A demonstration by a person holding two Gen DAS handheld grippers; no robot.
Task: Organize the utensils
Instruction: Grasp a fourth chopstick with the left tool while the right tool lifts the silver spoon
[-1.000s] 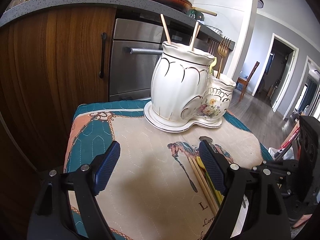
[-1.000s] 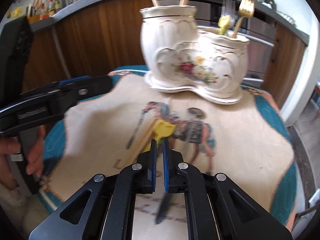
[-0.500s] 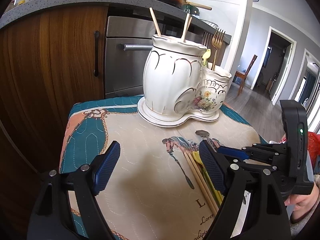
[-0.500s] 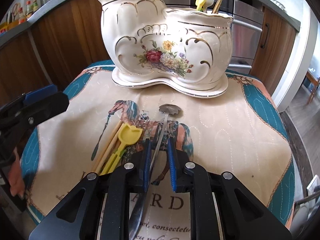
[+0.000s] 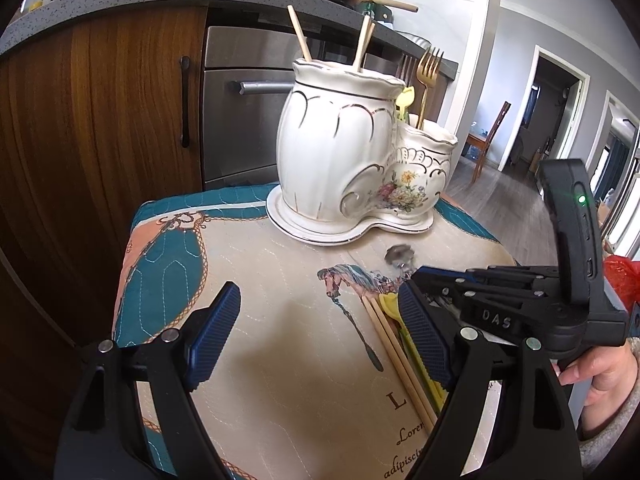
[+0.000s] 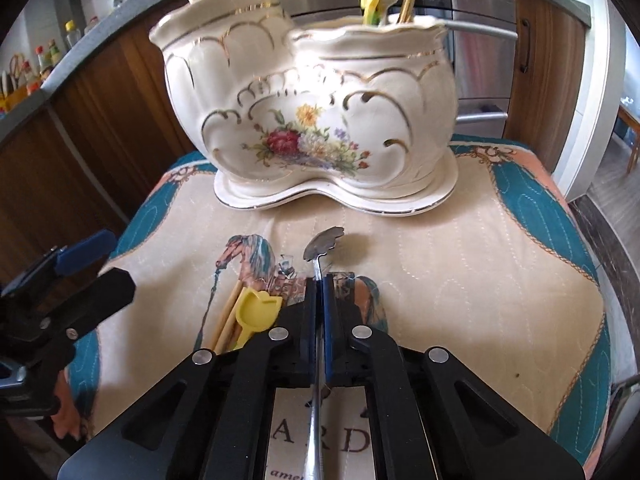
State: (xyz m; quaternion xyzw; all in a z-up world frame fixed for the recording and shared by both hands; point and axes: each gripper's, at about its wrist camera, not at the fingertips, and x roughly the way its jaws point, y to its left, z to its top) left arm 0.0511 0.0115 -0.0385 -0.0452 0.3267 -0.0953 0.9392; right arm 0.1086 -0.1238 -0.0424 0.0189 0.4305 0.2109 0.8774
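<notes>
A white ceramic utensil holder (image 6: 312, 120) with gilt scallops and a painted bouquet stands at the far side of the quilted horse-print cloth (image 6: 460, 272) covering the surface. Its taller compartment holds wooden chopsticks (image 5: 362, 46); the lower one holds a gold fork (image 5: 428, 76) and a yellow plastic utensil (image 5: 404, 98). Behind it run dark wood cabinets (image 5: 100, 120), a stainless oven front (image 5: 240, 120) and a speckled counter.

A silver spoon (image 6: 322, 246) lies on the cloth just short of the holder's base. Its long axis runs straight away from the right wrist camera, with the scalloped bowl toward the holder and the handle back under the right gripper (image 6: 319, 284). The jaws have just been closing and are now clenched on the spoon's thin handle near the neck. To the spoon's left lie a yellow plastic spoon (image 6: 258, 312) and loose chopsticks (image 6: 228, 312), roughly parallel to it and close beside the gripper.

The left gripper (image 5: 320, 336) hovers over bare cloth with its jaws wide apart and nothing between them.

Only the right wrist view shows the clamp on the handle; in the left wrist view the right gripper's body hides all but the spoon's bowl. That view alone shows the person's hand (image 5: 600, 368) on the right gripper, and an open room with a chair beyond.
</notes>
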